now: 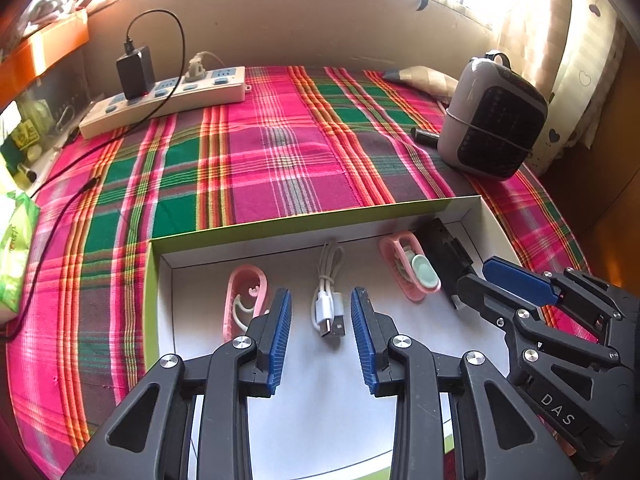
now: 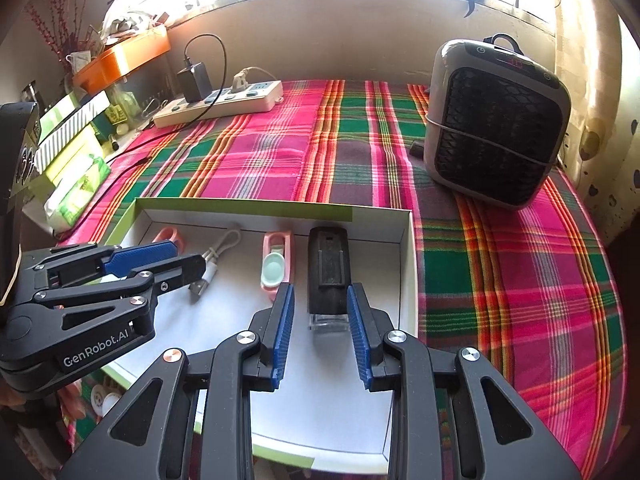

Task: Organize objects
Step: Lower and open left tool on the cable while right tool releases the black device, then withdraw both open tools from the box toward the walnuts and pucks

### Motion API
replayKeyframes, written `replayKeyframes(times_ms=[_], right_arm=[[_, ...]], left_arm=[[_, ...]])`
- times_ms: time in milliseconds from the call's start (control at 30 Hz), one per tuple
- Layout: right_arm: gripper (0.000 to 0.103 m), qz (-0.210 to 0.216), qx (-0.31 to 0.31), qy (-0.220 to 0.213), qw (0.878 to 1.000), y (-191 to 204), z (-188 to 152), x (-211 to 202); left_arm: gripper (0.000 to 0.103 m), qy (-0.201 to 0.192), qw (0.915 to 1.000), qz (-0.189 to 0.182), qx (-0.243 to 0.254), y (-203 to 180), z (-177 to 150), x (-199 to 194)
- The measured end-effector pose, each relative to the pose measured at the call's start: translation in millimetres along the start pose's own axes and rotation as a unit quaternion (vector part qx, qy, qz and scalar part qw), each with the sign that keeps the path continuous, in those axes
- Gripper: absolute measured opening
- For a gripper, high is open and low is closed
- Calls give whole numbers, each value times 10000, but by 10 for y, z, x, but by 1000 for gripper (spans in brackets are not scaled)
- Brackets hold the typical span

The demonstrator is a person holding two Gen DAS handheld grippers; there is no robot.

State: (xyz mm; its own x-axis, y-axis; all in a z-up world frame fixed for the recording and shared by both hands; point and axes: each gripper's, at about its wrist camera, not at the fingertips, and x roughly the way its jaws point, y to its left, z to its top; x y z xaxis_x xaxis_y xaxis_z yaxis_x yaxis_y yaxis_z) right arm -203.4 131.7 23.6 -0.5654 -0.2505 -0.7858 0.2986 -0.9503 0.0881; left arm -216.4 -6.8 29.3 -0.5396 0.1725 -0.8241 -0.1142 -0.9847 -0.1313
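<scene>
A shallow white box with a green rim [image 1: 280, 227] lies on the plaid cloth. Side by side inside it are a pink clip [image 1: 244, 300], a coiled white USB cable [image 1: 329, 304], a pink case with a mint lid [image 1: 408, 272] and a black device [image 2: 328, 272] with a clear end. My left gripper [image 1: 320, 294] hovers open over the cable, its blue pads well clear of it. My right gripper [image 2: 321, 286] straddles the near end of the black device, which rests on the box floor. White floor shows between its left pad and the device.
At the back left a white power strip [image 1: 168, 96] holds a black adapter [image 1: 135, 72], whose cable trails over the cloth's left side. A grey fan heater [image 1: 494, 116] stands back right. A green tissue pack [image 1: 12, 248] lies at the left edge.
</scene>
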Motion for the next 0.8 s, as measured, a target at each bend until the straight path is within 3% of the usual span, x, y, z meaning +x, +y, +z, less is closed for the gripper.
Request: replayKeyframes(times_ms=[333, 467, 800], right_arm=[[29, 34, 55, -172, 9998, 44, -132, -221], [39, 75, 57, -213, 9997, 66, -201, -297], [39, 179, 57, -361, 9992, 127, -437, -497]], left_arm=[[29, -299, 9995, 80, -76, 45, -117, -293], [29, -343, 9993, 74, -125, 68, -207, -382], [30, -576, 9980, 117, -218, 146, -488, -655]])
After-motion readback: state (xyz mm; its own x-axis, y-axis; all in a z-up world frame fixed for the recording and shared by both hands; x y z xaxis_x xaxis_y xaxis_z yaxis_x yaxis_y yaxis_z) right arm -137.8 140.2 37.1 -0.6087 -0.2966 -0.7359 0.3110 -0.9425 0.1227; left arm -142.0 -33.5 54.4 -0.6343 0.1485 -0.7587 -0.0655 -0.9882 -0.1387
